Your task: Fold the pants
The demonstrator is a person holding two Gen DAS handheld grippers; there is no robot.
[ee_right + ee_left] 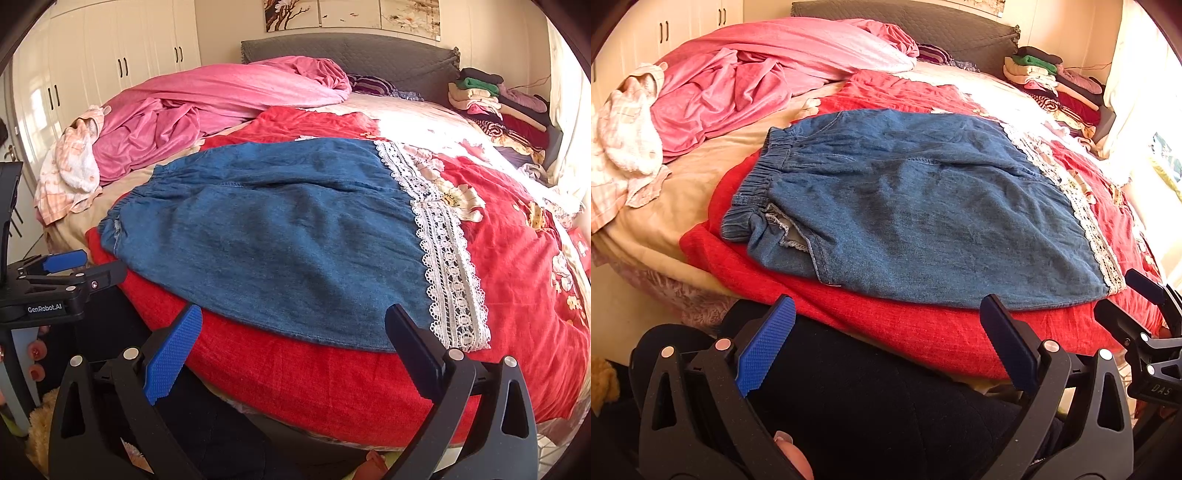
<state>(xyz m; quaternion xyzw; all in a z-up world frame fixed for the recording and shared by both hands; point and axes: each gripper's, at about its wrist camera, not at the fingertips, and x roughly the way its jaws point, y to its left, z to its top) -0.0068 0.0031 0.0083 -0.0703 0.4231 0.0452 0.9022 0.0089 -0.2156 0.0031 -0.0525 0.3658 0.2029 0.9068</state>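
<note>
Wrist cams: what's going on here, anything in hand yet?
Nothing is gripped yet. A person holds both grippers off the near edge of the bed; the left gripper and right gripper are open and empty. The denim pants lie flat on the red blanket, elastic waistband to the left, lace-trimmed hems to the right.

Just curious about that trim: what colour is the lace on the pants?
White lace on blue denim pants; clearest in the right wrist view.
</note>
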